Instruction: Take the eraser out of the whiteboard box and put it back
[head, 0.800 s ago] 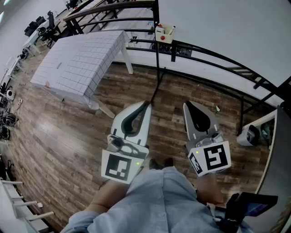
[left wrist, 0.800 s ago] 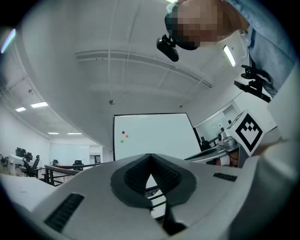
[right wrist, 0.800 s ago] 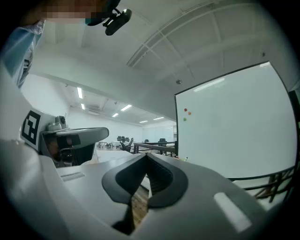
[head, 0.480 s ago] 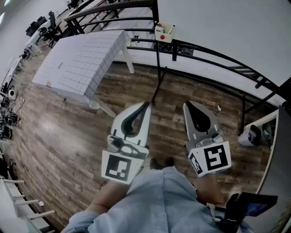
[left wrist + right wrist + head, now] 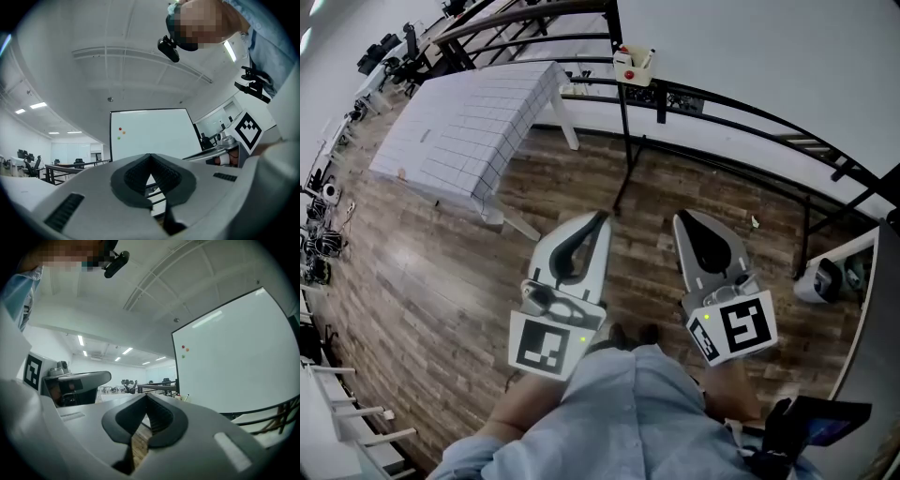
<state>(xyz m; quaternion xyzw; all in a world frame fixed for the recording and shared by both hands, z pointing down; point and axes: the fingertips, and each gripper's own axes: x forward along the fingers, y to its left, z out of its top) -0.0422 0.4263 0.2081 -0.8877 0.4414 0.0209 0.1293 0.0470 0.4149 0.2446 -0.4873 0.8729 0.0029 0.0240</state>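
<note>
White box (image 5: pixel 635 66) hung at the whiteboard's (image 5: pixel 229 362) corner, well apart from the 2 tools; the eraser inside was too small to tell. Left tool (image 5: pixel 602 215) and right tool (image 5: pixel 679 217) stayed closed, empty and barely moved, so I judged the reach not begun.

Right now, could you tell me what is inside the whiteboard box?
A red item and a pen-like stick poke above the box rim; its walls hide anything deeper.

Wood-plank floor (image 5: pixel 422 281), glossy whiteboard (image 5: pixel 150 133), black metal rail (image 5: pixel 750 114), cloth table cover (image 5: pixel 469 122)
</note>
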